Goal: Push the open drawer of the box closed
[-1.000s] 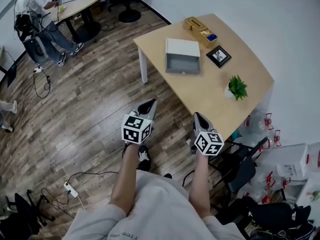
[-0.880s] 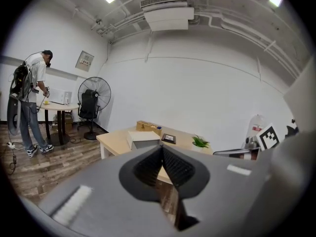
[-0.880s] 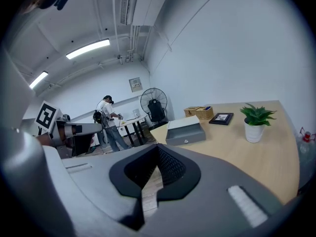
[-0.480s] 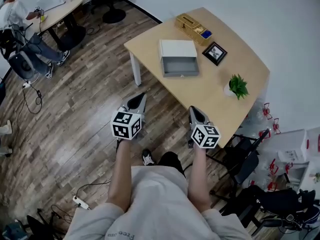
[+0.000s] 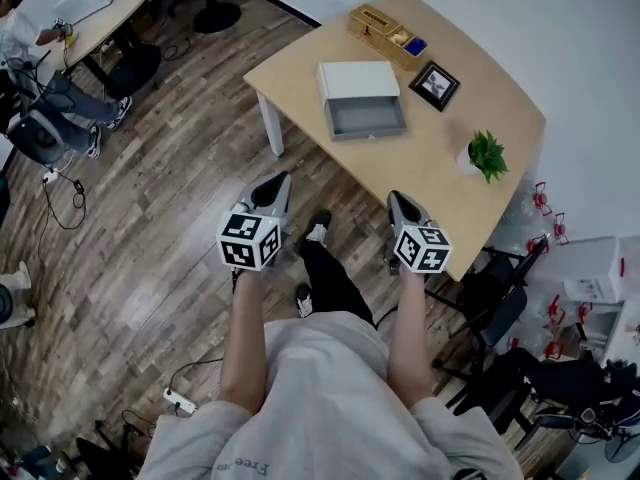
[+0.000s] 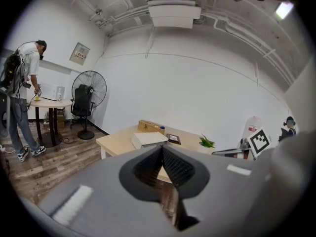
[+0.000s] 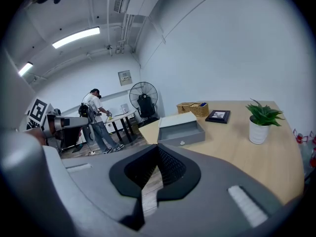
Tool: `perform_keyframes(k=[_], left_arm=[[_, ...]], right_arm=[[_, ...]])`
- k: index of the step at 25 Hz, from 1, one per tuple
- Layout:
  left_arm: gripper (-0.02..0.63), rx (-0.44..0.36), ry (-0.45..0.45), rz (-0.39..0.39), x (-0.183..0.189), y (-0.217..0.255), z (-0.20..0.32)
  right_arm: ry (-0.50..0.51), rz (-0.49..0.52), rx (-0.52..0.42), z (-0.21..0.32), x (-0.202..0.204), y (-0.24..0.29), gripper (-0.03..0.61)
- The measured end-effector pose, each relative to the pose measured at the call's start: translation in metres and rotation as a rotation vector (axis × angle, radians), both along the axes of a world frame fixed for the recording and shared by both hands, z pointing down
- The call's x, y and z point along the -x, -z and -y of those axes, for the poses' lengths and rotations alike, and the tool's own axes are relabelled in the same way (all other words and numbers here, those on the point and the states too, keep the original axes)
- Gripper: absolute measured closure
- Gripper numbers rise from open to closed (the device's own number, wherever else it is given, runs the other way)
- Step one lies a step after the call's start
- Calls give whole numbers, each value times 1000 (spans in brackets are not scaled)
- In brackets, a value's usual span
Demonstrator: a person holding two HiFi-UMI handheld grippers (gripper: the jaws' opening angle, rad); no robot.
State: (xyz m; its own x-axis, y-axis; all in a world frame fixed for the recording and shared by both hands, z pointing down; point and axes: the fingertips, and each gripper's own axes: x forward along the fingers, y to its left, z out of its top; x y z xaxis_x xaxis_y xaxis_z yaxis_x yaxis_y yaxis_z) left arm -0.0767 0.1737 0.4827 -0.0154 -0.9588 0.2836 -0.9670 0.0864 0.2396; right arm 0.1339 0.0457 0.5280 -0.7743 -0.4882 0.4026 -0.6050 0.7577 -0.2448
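A grey box [image 5: 358,80] lies on the light wooden table [image 5: 440,158], its drawer [image 5: 370,119] pulled out toward me and empty. In the right gripper view the drawer [image 7: 180,131] shows a small knob on its front. The left gripper view has the box [image 6: 149,139] beyond the jaws. Both grippers hang over the wood floor, short of the table's near edge. My left gripper [image 5: 278,181] is shut and holds nothing. The right gripper [image 5: 394,198], close to the table edge, is shut and empty as well.
On the table stand a wicker basket [image 5: 385,32], a picture frame [image 5: 435,85] and a potted plant [image 5: 487,156]. A black chair [image 5: 497,298] sits right of the table. A person [image 5: 24,36] works at another table far left. Cables and a power strip [image 5: 180,401] lie on the floor.
The person holding the grippers has stepped toward the table, one foot now forward between the grippers. Both grippers stay shut and have come a little nearer the table edge.
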Motion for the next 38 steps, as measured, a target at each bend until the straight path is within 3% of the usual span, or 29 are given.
perform_keyframes(k=[9, 16, 26, 34, 38], left_arm=[[561, 44, 23, 20, 62, -7, 28], [561, 60, -1, 42, 112, 5, 80], [561, 117, -150, 69, 132, -9, 186], [561, 155, -259, 103, 135, -25, 259], [561, 163, -272, 105, 146, -35, 275]], right_arm=[[17, 9, 23, 49, 64, -8, 581], [53, -24, 22, 81, 108, -16, 581], [-30, -101, 71, 132, 90, -56, 581], [-103, -54, 102, 178, 103, -69, 581], [-119, -53, 107, 199, 110, -81, 581]])
